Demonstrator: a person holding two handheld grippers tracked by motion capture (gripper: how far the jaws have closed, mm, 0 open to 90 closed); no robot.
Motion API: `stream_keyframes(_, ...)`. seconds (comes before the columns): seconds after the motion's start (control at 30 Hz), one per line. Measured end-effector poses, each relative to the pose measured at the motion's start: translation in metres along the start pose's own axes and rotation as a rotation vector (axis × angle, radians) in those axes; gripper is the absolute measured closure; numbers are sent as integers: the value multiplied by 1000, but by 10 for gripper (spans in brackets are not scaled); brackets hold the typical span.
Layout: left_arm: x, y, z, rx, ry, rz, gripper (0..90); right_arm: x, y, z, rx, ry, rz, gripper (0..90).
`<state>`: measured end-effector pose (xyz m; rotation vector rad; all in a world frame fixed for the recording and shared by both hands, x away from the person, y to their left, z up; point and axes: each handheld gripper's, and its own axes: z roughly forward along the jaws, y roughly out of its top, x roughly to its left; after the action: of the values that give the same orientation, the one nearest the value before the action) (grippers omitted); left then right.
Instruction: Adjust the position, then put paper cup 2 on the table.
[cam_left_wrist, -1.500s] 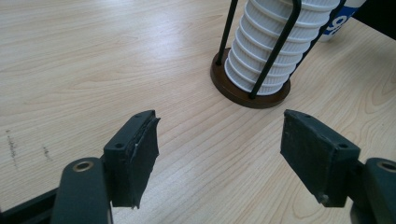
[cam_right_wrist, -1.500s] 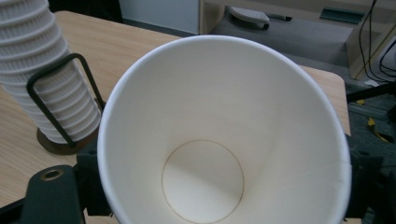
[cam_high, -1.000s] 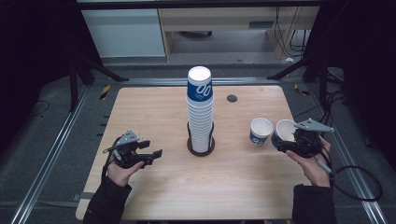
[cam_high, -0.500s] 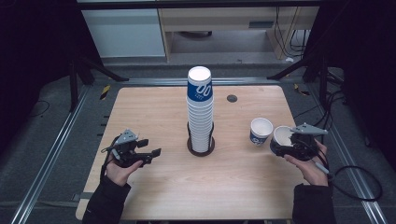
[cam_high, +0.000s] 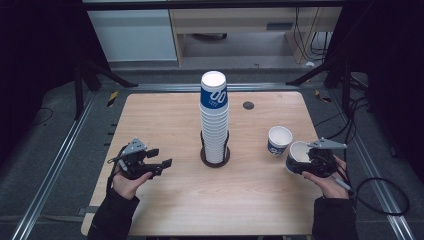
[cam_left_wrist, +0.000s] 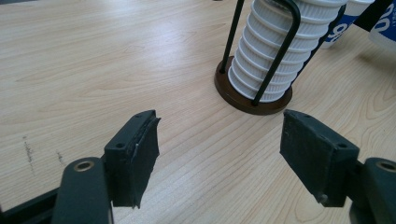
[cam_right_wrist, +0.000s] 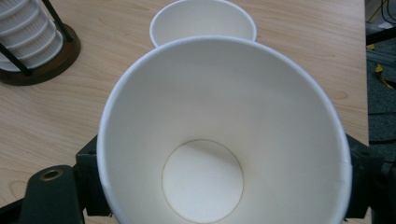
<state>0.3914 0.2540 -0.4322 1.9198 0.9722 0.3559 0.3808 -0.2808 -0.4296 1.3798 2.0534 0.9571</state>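
Note:
A tall stack of white and blue paper cups (cam_high: 214, 117) stands in a dark wire holder (cam_high: 215, 158) at the table's middle. To its right a single paper cup (cam_high: 279, 140) stands upright. Just right of that, my right gripper (cam_high: 311, 162) is shut on another paper cup (cam_high: 299, 153), mouth up, low over the table. The right gripper view looks into this held cup (cam_right_wrist: 219, 140), with the standing cup (cam_right_wrist: 203, 23) beyond it. My left gripper (cam_high: 161, 156) rests at the left, open, its jaws just narrowed slightly around nothing (cam_left_wrist: 217, 154). It faces the stack (cam_left_wrist: 275, 56).
The wooden table (cam_high: 165, 200) has bare boards in front of the holder and at the left. A small dark round hole (cam_high: 248, 105) sits at the back right. Metal rails and cables lie on the floor beside the table.
My right gripper has come down toward the table with the cup in it. The left gripper has stayed where it was.

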Motion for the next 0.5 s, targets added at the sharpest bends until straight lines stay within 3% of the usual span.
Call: stream_keyframes(0.5, 0, 0, 0, -2, 4, 1, 272, 9, -7, 19, 40, 22, -27, 169)
